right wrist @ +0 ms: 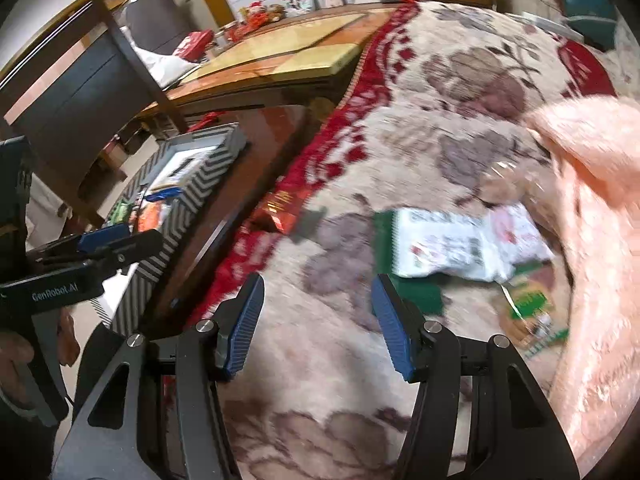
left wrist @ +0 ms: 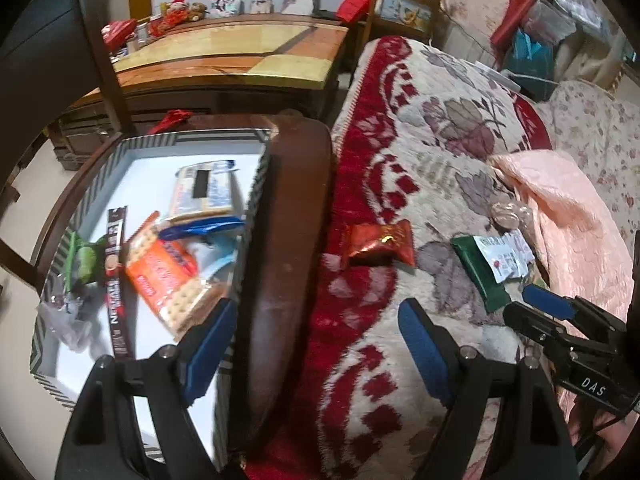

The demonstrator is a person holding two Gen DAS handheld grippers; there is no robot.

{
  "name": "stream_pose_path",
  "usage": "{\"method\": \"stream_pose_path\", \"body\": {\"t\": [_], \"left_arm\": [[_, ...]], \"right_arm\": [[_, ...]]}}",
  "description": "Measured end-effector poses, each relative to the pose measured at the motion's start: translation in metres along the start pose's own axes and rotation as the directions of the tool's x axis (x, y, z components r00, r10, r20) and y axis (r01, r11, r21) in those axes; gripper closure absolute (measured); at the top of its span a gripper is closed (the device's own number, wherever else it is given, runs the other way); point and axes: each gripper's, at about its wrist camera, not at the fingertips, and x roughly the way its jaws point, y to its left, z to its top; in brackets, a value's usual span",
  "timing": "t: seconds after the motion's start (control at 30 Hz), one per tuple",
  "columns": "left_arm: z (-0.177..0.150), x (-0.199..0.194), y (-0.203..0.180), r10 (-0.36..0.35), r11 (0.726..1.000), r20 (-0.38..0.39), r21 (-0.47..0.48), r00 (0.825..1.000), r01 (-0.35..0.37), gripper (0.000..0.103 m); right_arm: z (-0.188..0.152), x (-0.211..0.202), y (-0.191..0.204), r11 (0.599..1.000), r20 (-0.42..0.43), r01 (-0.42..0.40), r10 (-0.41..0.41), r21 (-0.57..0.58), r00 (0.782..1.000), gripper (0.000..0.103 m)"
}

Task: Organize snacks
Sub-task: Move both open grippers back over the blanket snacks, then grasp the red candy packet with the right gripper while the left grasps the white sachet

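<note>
On the patterned blanket (left wrist: pixel 420 152) that covers the bed, three loose snacks lie outside the striped box (left wrist: pixel 256 184), which already holds biscuit packs and bars and stands on a dark wooden surface against the bed's left edge. The green and white packet (right wrist: pixel 452 248) lies straight ahead of the right gripper (right wrist: pixel 320 320), just beyond its fingers (right wrist: pixel 390 320) and a little to their right, with its long axis running across the view rather than along the fingers, so a grip across its narrower width looks the natural one. A smaller green and yellow packet (right wrist: pixel 536 312) lies near it, further right, by the fold of the pink quilt (right wrist: pixel 592 208). The red wrapped snack (left wrist: pixel 378 242) lies near the bed's left edge, close to the box, ahead of the left gripper (left wrist: pixel 320 344), and its long axis is also crosswise. Both pairs of fingers stand apart with nothing between them, the left pair wider. In my judgement the right hand is nearer the green and white packet, and the left hand nearer the red one.
</note>
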Motion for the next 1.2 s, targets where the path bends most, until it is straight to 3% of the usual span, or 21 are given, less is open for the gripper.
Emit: {"method": "stream_pose_path", "body": {"t": [0.23,0.43,0.7,0.8,0.93,1.07,1.2], "left_arm": [[0.002,0.015,-0.017,-0.058,0.998,-0.043,0.034,0.997,0.060,0.019],[0.012,0.032,-0.024,-0.088,0.996,-0.074,0.010,0.993,0.089,0.019],[0.029,0.047,-0.028,-0.067,0.997,-0.088,0.037,0.994,0.070,0.019],[0.032,0.050,-0.023,-0.066,0.997,-0.093,0.019,0.993,0.068,0.019],[0.034,0.044,-0.012,-0.054,0.999,-0.087,-0.003,0.995,0.054,0.019],[0.034,0.033,0.003,-0.016,1.000,-0.073,-0.006,0.997,0.016,0.019],[0.030,0.027,0.023,0.009,1.000,-0.070,-0.020,0.998,-0.010,0.018]], "right_arm": [[-0.015,-0.007,-0.034,0.997,-0.010,0.026,-0.025,0.068,1.000,0.047],[-0.019,-0.007,-0.047,0.995,-0.016,0.029,-0.028,0.094,0.999,0.047],[-0.016,0.000,-0.043,0.998,-0.026,0.000,0.002,0.069,1.000,0.047],[-0.009,0.005,-0.032,1.000,-0.026,-0.012,0.013,0.018,1.000,0.047],[0.010,0.022,-0.004,0.984,-0.072,-0.051,0.040,-0.169,0.997,0.047],[0.034,0.051,0.033,0.921,-0.126,-0.082,0.036,-0.381,0.991,0.047],[0.058,0.087,0.066,0.822,-0.196,-0.117,0.006,-0.558,0.981,0.047]]}}
